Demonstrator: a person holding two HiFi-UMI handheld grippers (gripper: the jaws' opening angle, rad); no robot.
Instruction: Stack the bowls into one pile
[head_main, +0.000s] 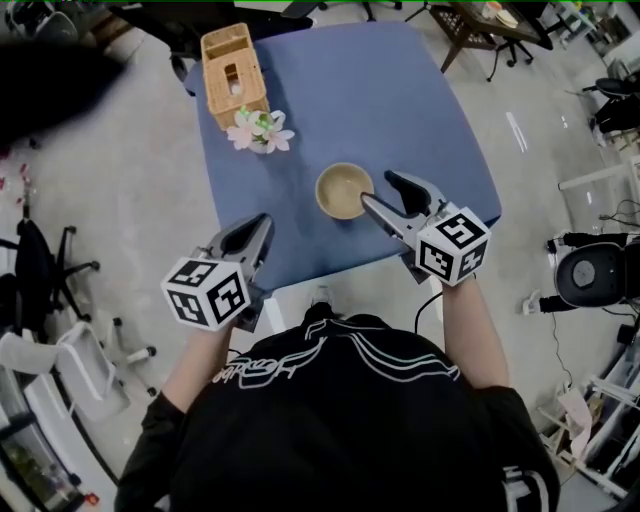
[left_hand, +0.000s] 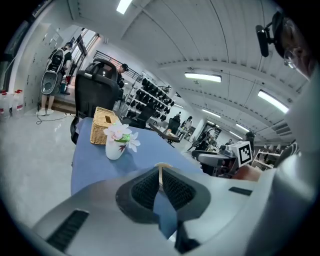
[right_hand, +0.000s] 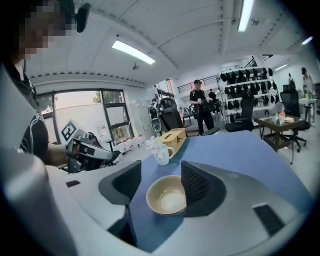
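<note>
A tan bowl (head_main: 344, 190) stands on the blue table (head_main: 330, 90), near its front edge. Whether other bowls are nested inside it I cannot tell. My right gripper (head_main: 380, 190) hovers just right of the bowl, open and holding nothing. In the right gripper view the bowl (right_hand: 167, 195) shows between and below the wide-apart pads (right_hand: 194, 182). My left gripper (head_main: 260, 224) is at the table's front left corner, apart from the bowl. Its jaws (left_hand: 160, 175) are shut with nothing in them.
A wicker tissue box (head_main: 234, 72) stands at the table's far left corner. In front of it is a white cup of flowers (head_main: 260, 131). Office chairs, a desk and cables stand on the floor around the table. People and weight racks (right_hand: 245, 80) are farther back.
</note>
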